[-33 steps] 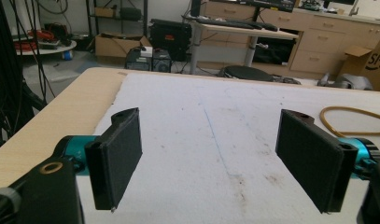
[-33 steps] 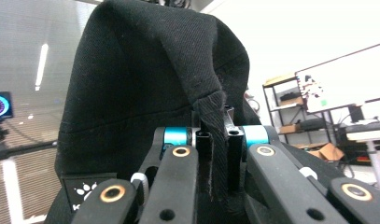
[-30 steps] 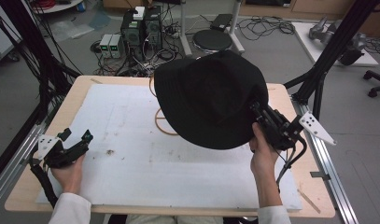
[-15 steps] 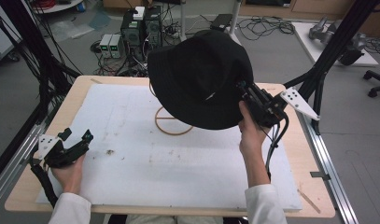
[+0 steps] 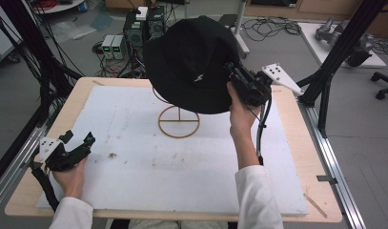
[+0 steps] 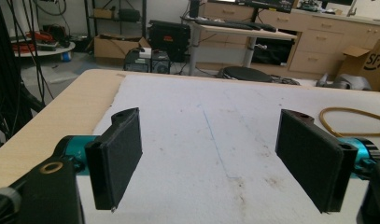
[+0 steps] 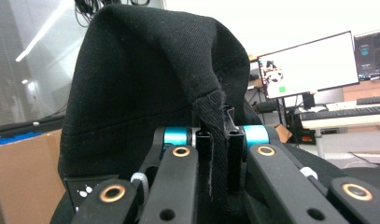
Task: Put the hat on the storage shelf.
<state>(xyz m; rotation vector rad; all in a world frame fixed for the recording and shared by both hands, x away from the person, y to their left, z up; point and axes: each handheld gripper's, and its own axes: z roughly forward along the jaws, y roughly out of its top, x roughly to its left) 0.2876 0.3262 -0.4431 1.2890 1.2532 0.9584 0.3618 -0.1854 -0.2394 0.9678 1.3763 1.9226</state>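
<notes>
At the left, the left gripper rests on the white mat with its jaws wide apart and empty, probably waiting. In the middle stands a wire hat stand. The black bucket hat hangs above it, likely to be placed there. The right gripper has its jaws clamped on the hat's brim.

A grey floor strewn with cables fills the upper frame of the high view. Wooden cabinets and a desk stand at the top of the left gripper view. A lit monitor glows at the right of the right gripper view.
</notes>
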